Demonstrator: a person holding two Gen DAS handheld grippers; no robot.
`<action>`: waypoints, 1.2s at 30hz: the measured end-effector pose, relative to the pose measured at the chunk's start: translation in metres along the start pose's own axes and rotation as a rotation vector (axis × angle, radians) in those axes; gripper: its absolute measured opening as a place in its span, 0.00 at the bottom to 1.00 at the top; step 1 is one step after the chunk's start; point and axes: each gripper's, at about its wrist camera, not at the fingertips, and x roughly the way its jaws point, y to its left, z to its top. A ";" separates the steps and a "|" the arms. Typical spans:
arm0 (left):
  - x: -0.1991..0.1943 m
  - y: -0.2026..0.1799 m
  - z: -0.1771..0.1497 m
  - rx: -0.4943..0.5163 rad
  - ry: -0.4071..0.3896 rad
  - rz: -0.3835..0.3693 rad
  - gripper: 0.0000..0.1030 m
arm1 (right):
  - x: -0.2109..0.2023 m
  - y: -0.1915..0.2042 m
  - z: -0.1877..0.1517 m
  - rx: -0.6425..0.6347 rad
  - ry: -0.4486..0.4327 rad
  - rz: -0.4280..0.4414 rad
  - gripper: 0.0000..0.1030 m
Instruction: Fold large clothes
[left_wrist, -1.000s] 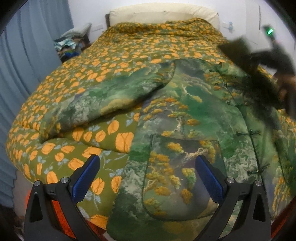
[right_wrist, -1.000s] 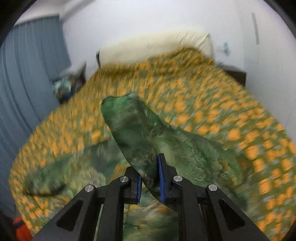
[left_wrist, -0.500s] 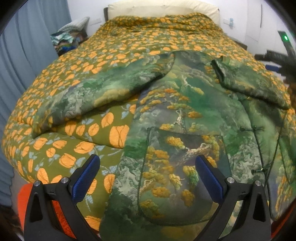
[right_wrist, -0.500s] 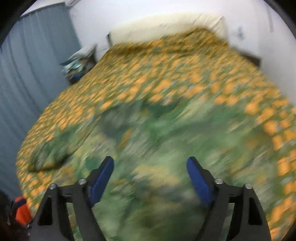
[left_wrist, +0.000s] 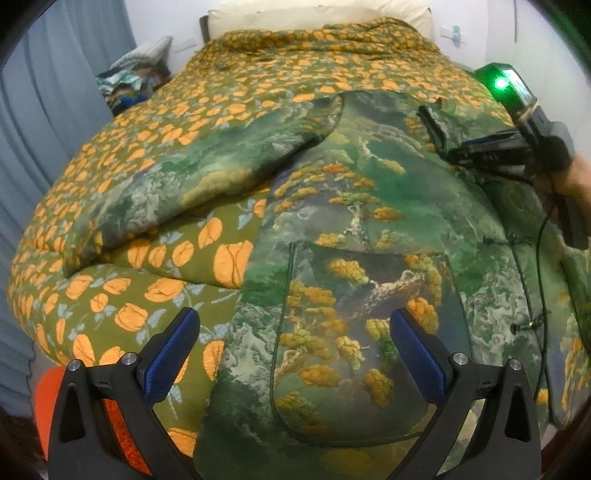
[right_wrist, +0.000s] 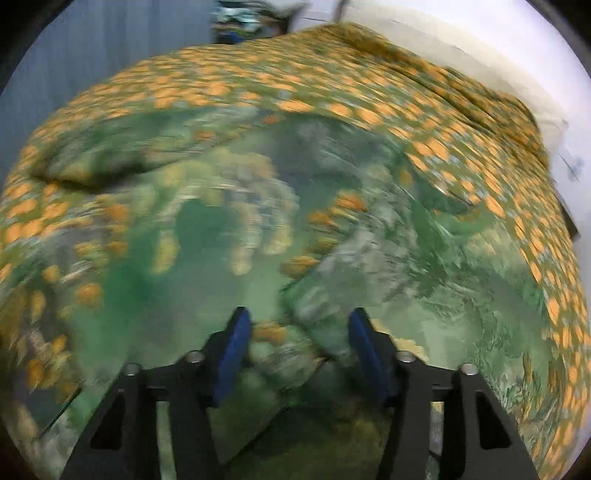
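Note:
A large green jacket (left_wrist: 369, 229) printed with trees and mountains lies spread on the bed, front up, with a patch pocket (left_wrist: 362, 339) near me. Its left sleeve (left_wrist: 192, 184) stretches out to the left. Its right sleeve (right_wrist: 369, 280) lies folded across the body. My left gripper (left_wrist: 291, 350) is open and empty above the jacket's lower hem. My right gripper (right_wrist: 299, 343) is open, low over the folded sleeve, and its view is blurred. It also shows in the left wrist view (left_wrist: 491, 155) at the right, over the jacket's chest.
The bed carries an olive quilt (left_wrist: 258, 85) with orange flowers. A cream headboard (left_wrist: 317, 14) and white wall are behind. Blue curtains (left_wrist: 55, 92) hang at the left, with a pile of clothes (left_wrist: 129, 81) beside them. Something orange (left_wrist: 48, 398) sits at the bed's near left corner.
My right gripper carried the right sleeve across the jacket, let it go and opened, then swung down over the jacket. My left gripper stayed open and nearly still.

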 end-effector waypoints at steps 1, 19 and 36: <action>-0.002 0.001 0.000 -0.001 -0.007 0.002 0.99 | -0.003 -0.007 -0.001 0.038 -0.018 0.002 0.19; 0.008 0.017 -0.002 -0.072 0.050 -0.030 0.99 | -0.063 -0.045 -0.010 0.335 -0.159 0.048 0.70; 0.039 0.178 0.045 -0.610 0.080 -0.280 0.99 | -0.209 0.025 -0.099 0.372 -0.303 0.202 0.75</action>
